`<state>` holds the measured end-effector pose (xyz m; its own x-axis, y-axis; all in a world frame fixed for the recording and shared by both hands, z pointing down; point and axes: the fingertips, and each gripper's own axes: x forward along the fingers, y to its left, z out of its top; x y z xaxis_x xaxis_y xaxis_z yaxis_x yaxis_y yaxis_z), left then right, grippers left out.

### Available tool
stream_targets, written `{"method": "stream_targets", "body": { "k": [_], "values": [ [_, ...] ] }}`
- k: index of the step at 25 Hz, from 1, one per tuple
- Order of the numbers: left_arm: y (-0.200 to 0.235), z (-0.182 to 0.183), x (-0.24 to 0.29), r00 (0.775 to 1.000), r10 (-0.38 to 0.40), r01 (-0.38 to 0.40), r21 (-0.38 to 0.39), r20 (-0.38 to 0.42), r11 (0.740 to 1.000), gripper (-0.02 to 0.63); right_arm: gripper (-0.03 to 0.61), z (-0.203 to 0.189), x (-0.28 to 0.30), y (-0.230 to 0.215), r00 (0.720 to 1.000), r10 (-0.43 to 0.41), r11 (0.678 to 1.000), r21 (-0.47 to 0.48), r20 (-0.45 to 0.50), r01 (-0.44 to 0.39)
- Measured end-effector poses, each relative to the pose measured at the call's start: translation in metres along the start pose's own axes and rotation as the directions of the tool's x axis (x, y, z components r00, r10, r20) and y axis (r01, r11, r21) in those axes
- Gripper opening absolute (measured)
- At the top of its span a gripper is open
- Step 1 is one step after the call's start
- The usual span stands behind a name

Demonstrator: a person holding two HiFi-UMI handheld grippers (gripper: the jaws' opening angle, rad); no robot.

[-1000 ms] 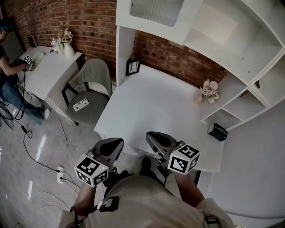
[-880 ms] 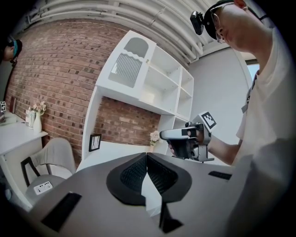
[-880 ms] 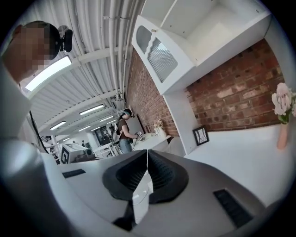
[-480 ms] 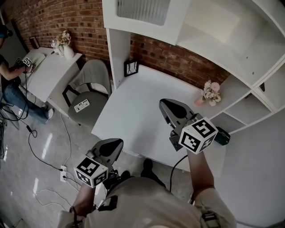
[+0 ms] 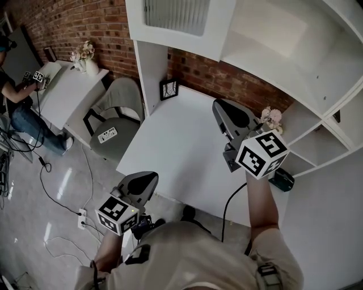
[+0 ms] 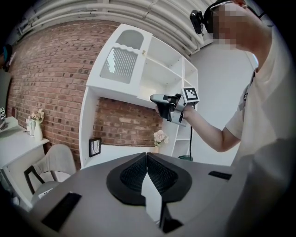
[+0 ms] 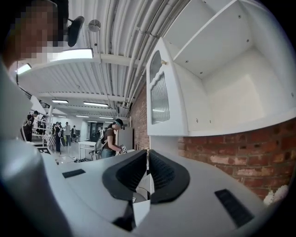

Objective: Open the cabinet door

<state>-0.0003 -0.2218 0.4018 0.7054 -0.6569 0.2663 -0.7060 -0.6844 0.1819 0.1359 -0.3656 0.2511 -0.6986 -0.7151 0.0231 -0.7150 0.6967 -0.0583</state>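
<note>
The white cabinet door with a ribbed glass pane hangs at the top left of the shelf unit and lies flat against its cabinet. It also shows in the left gripper view and close up in the right gripper view, with a small knob near its upper right corner. My right gripper is raised over the desk, below and right of the door, shut and empty. From the left gripper view, the right gripper hangs level under the open shelves. My left gripper is low at the desk's near edge, shut and empty.
A white desk carries a picture frame, a small flower vase and a dark box. A grey chair stands to its left. A person works at another desk far left. Cables lie on the floor.
My right gripper has risen from the desk's near edge and moved away over the desk, closer to the cabinet. The left gripper has shifted only a little.
</note>
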Motion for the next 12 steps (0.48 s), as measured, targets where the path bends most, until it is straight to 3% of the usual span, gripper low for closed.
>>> {"method": "stream_targets", "body": {
  "k": [4, 7, 10, 12],
  "values": [
    [-0.002, 0.006, 0.011, 0.999, 0.033, -0.033, -0.012, 0.009, 0.999, 0.017, 0.031, 0.018, 0.018, -0.017, 0.999, 0.044, 0.999, -0.006, 0.013, -0.044],
    [0.003, 0.003, 0.008, 0.997, 0.072, -0.072, -0.024, -0.006, 0.997, 0.017, 0.113, 0.027, 0.033, -0.032, 1.0, 0.02, 0.999, -0.028, 0.021, -0.019],
    [0.006, -0.001, 0.009, 0.994, 0.11, -0.11, -0.04, -0.007, 0.993, 0.017, 0.125, 0.033, 0.046, -0.055, 0.999, -0.025, 0.999, -0.046, 0.032, 0.026],
    [0.008, -0.004, 0.009, 0.992, 0.126, -0.126, -0.05, -0.013, 0.991, 0.017, 0.171, 0.04, 0.055, -0.069, 0.997, -0.059, 0.997, -0.054, 0.044, 0.061]
  ]
}}
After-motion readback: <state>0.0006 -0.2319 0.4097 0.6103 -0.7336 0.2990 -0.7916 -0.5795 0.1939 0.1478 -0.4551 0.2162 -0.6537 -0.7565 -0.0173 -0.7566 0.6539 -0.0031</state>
